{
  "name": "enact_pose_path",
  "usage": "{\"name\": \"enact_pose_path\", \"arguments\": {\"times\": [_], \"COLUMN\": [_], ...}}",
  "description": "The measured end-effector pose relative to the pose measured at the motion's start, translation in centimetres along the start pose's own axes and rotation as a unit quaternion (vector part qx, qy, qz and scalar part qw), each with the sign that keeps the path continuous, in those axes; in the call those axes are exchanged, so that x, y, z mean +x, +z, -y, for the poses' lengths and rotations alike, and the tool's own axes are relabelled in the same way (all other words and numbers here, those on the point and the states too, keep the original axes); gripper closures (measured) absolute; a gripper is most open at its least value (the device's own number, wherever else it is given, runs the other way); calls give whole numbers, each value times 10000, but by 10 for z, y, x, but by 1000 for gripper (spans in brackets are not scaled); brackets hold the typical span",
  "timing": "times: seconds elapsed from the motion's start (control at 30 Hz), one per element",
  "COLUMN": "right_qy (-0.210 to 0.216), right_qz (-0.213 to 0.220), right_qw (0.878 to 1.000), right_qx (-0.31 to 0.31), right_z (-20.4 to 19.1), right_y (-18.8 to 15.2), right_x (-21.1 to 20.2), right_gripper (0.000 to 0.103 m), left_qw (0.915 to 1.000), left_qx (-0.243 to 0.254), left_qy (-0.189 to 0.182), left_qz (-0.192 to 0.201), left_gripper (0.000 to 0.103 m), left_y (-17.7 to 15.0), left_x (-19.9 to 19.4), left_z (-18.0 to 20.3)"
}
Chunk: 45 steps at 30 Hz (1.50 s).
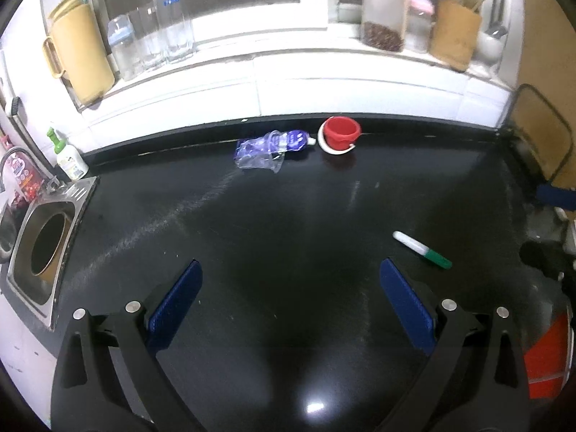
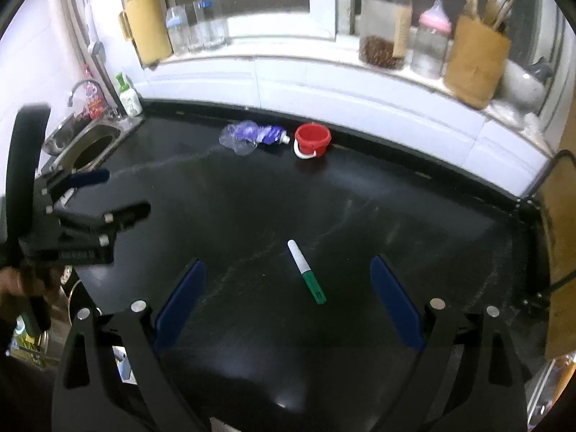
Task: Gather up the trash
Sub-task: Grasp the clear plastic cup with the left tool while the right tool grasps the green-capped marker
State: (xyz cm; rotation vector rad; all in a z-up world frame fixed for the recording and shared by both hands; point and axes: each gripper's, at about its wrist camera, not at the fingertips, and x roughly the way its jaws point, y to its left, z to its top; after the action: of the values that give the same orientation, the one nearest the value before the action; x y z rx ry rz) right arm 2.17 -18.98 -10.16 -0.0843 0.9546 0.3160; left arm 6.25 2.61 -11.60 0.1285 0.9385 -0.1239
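A crumpled clear-and-purple plastic wrapper lies at the back of the black counter, just left of a small red bucket with a white handle. A white-and-green marker lies on the counter. My left gripper is open over bare counter, the marker just right of its right finger. My right gripper is open, with the marker lying between its fingers. In the right wrist view the left gripper shows at the left, held by a hand.
A steel sink sits at the counter's left end, with a soap bottle beside it. The windowsill holds a yellow jug, glasses, a jar, a baby bottle and a utensil holder. A wire rack stands right.
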Motion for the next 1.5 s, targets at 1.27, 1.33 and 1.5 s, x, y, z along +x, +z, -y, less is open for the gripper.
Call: {"name": "enact_pose_path", "arguments": {"times": [1.27, 1.33, 1.5], "right_qy": [219, 198, 140], "right_qz": [-1138, -1069, -803], "right_qw": [9920, 9932, 9961], "right_qx": [-494, -417, -344], "right_z": [33, 35, 36], "right_y": [5, 7, 12], "right_x": [174, 167, 142], "right_gripper": [90, 90, 90], "left_qw": [9982, 9984, 9989], "left_qx": [380, 368, 281], "left_qy": [-430, -423, -377], "left_qz": [-143, -102, -1], "left_gripper": [46, 46, 46], "left_y": [93, 89, 71], "left_x": [215, 198, 141], "left_z": [-32, -29, -19]}}
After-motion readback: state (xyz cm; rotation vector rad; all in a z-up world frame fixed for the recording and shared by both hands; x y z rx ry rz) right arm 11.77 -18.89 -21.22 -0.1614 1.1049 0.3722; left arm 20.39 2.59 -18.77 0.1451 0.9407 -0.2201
